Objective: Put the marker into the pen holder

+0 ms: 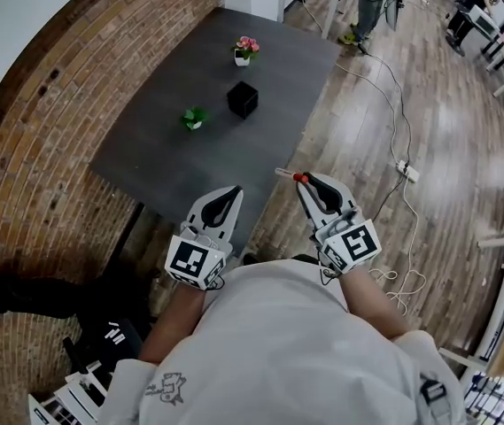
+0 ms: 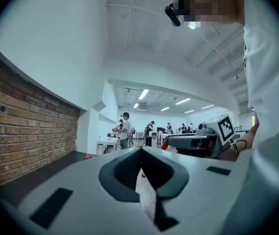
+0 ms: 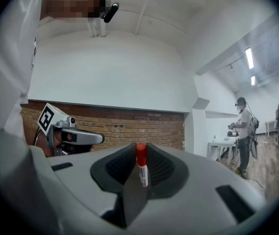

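Currently the right tongs (image 1: 309,182) are clamped on the marker (image 1: 291,175). In the right gripper view the marker (image 3: 141,168) stands upright between the jaws with its red cap uppermost. Its lower barrel is hidden in the jaw gap, and the print on its white label is too small to read. In the head view only the red cap and a short pale stub show, projecting sideways from the jaw tips.

The left tongs (image 1: 228,190) are closed, jaw tips together, with nothing between them, as the left gripper view shows at the tips (image 2: 140,153).

The pen holder (image 1: 243,99), a black cube, stands on the dark tabletop (image 1: 163,158). Its interior cannot be made out. Both tongs and the marker are well apart from the pen holder, on its near side, at the near edge of the tabletop. A green plant (image 1: 193,119) sits near the pen holder on its left. A pink flower pot (image 1: 246,50) stands beyond it.

The marker cubes hide both of the person's hands.
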The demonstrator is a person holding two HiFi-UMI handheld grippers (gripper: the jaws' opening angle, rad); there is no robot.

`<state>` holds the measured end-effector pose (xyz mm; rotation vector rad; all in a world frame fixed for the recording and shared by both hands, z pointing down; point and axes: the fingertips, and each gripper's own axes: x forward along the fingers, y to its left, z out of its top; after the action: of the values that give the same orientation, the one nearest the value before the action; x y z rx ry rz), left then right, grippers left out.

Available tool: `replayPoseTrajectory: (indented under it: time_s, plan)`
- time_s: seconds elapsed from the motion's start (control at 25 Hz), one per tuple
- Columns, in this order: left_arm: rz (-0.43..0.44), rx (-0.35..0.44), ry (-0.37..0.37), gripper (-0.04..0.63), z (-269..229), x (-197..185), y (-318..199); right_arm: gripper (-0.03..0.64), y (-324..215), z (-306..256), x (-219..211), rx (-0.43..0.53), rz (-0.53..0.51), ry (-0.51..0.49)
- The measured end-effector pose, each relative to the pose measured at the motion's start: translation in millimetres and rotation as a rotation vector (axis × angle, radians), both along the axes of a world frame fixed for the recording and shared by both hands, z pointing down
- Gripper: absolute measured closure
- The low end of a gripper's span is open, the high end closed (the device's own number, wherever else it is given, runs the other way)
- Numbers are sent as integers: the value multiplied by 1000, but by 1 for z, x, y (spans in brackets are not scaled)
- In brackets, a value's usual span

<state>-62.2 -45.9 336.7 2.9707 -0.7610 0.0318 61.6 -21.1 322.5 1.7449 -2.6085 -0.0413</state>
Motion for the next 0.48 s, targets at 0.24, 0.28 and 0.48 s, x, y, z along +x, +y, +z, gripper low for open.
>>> replayPoseTrajectory:
  time_s: [0.24, 0.28, 0.48]
  plan:
    - [-25, -14, 2, 584, 6, -18, -13, 549, -19, 1, -15, -3, -19, 11]
    - [-28, -16, 1, 584, 7, -20, -15, 549, -21, 2, -16, -5, -23, 10]
    - [-57, -23, -1, 584, 10, -28, -27, 549, -39, 7, -22, -13, -50, 6]
